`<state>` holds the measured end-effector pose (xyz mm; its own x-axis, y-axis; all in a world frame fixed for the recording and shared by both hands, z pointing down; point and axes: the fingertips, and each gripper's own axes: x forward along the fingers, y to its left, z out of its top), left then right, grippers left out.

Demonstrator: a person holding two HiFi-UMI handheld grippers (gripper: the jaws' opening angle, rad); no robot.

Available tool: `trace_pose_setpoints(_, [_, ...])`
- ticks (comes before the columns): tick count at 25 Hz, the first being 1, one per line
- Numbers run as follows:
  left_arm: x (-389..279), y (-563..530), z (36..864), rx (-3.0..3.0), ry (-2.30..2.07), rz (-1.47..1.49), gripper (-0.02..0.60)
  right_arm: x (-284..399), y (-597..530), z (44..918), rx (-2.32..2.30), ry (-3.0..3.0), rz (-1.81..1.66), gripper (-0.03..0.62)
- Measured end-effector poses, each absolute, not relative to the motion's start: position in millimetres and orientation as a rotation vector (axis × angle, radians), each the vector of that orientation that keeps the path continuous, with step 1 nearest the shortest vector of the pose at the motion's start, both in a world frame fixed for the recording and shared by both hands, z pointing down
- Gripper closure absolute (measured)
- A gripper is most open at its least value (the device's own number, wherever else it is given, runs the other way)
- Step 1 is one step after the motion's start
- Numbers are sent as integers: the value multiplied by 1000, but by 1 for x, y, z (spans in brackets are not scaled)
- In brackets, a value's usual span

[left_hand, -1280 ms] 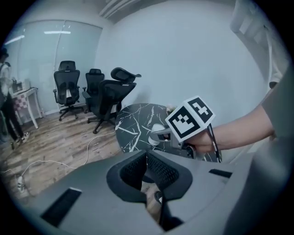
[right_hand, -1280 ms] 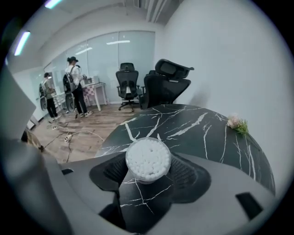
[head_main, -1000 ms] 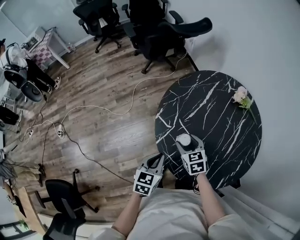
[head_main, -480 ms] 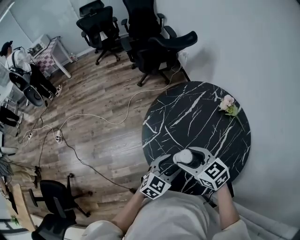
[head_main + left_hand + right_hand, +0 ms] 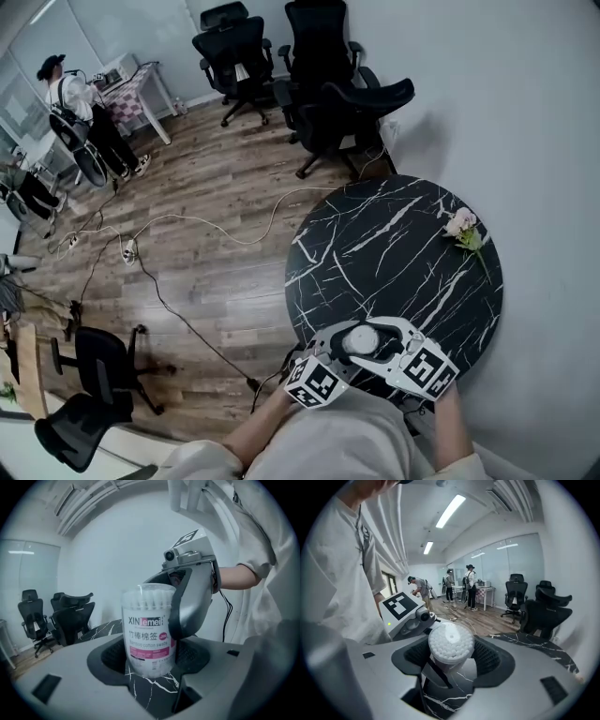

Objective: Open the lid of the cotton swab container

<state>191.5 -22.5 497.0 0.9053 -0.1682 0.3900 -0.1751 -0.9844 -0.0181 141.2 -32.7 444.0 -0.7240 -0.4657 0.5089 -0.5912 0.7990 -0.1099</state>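
The cotton swab container (image 5: 361,339) is a clear tub with a pink label (image 5: 149,639), packed with white swabs under a clear lid (image 5: 451,644). It sits over the near edge of the round black marble table (image 5: 394,244). My right gripper (image 5: 377,343) is shut on it, and one of its fingers (image 5: 190,606) presses the tub's side. My left gripper (image 5: 343,347) faces it from the other side. Its jaws have just been opening and now stand wide on either side of the tub (image 5: 150,660). I cannot tell whether the tub's base touches the table.
A pink flower (image 5: 464,230) lies at the table's far right edge. Black office chairs (image 5: 328,75) stand beyond the table, and another (image 5: 103,366) stands at the lower left. Cables (image 5: 187,225) trail over the wooden floor. People (image 5: 84,112) stand far back left.
Both grippers swung from the table's left rim to its near edge, the right one carrying the tub. The left gripper closed in, and its jaws now flank the tub.
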Motion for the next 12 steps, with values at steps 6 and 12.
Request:
trace_pose_setpoints(6, [174,-9,490,3029,-388,536,318,121,-16,437,763,-2583,276,299])
trace_pose_setpoints(12, [155,-13,479,3018,-584,500,318,101,-20,418,938,-2694,189,299])
